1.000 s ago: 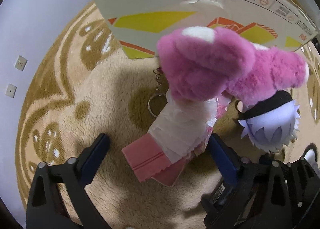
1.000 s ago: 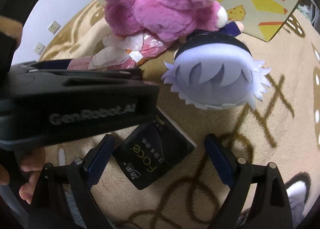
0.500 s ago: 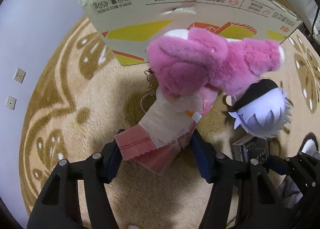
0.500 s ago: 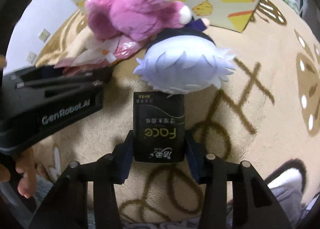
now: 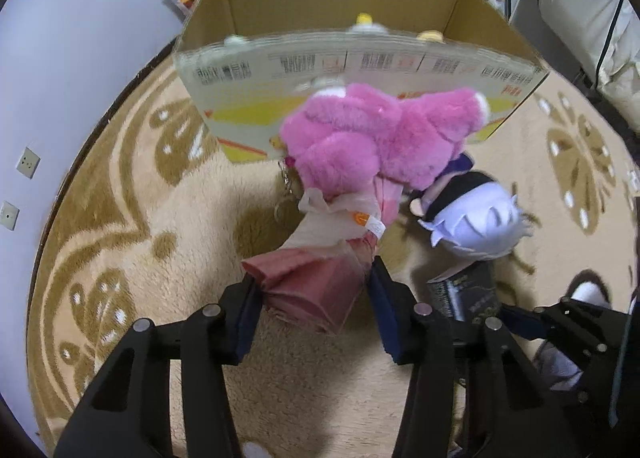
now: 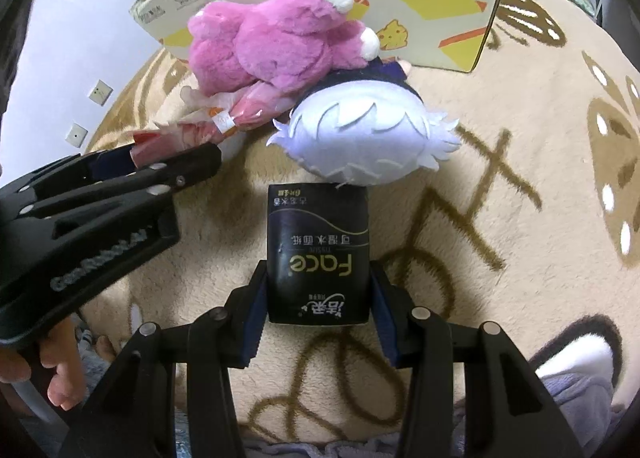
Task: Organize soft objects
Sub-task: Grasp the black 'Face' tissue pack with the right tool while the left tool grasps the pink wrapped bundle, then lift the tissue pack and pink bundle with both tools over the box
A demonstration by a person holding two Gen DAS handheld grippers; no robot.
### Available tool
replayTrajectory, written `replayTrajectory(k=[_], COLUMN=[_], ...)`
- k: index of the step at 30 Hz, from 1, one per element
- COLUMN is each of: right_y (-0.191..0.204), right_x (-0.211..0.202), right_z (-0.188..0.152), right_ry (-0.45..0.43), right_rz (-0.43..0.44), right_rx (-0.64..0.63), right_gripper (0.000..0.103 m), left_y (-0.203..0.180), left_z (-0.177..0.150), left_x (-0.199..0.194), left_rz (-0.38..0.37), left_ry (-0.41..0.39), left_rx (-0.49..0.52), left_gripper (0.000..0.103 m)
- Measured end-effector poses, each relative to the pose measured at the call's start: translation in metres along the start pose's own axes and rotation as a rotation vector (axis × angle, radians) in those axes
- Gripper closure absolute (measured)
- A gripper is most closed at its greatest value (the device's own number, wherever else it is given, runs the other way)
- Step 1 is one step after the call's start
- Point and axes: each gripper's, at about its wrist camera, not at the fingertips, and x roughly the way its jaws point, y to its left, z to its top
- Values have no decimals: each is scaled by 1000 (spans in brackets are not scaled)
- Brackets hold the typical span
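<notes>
On the rug (image 5: pixel 132 186) before the open box (image 5: pixel 360 70), the left claw (image 5: pixel 312 310), its jaws just closed, pinches the pink packet (image 5: pixel 316 282) under the pink plush (image 5: pixel 380 146). The right claw (image 6: pixel 318 306) grips the tissue pack (image 6: pixel 318 254) by its sides. Both look light and squashy; hold mid-body.

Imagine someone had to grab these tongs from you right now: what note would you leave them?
Left tongs: jaws just closing, now shut on the pink plastic-wrapped packet, whose far end lies under the fluffy pink plush toy.
Right tongs: shut on the black "Face" tissue pack.
The lilac-haired plush doll head lies on the beige patterned carpet, touching the tissue pack.
Done: both items gripped.
Left: probably put everything into the open cardboard box behind.
</notes>
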Motion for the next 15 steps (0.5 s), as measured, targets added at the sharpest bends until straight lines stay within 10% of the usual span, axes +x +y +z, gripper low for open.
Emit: replayTrajectory(k=[15], right_y=[-18], right_x=[-13], right_z=[1], right_ry=[-9], right_rz=[30], right_rx=[-2], right_gripper=[53], left_y=[23], left_z=[8], left_x=[1], left_rz=[-24], left_ry=[-46], left_rx=[-53], left_gripper=[54])
